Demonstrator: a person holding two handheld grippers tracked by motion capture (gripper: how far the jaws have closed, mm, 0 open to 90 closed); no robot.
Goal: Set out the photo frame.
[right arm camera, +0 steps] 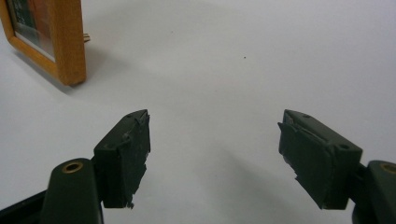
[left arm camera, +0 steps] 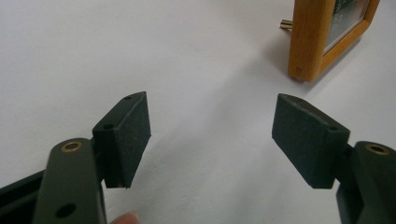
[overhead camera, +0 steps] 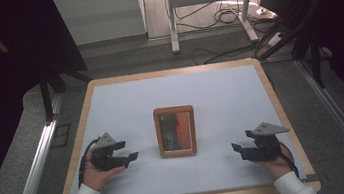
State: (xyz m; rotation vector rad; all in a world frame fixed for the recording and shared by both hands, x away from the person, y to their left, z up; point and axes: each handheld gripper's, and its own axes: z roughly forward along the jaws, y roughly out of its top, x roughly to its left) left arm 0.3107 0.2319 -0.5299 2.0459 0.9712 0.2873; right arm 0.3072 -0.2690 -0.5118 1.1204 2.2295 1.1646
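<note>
A wooden picture frame (overhead camera: 175, 131) stands upright in the middle of the white table top, its picture facing the person. My left gripper (overhead camera: 129, 151) rests low at the frame's left, apart from it, jaws open and empty. In the left gripper view the frame's lower corner (left arm camera: 308, 42) shows at the upper right, beyond the open gripper (left arm camera: 212, 135). My right gripper (overhead camera: 237, 150) sits at the frame's right, also apart from it, jaws wide open and empty. In the right gripper view the frame (right arm camera: 65, 46) stands at the upper left, well ahead of the gripper (right arm camera: 215, 149).
The white table top (overhead camera: 220, 95) has a wooden border (overhead camera: 277, 103). Beyond its far edge are a grey floor, a metal stand (overhead camera: 208, 1) and loose cables (overhead camera: 220, 17). Metal rails (overhead camera: 33, 170) run along both sides of the table.
</note>
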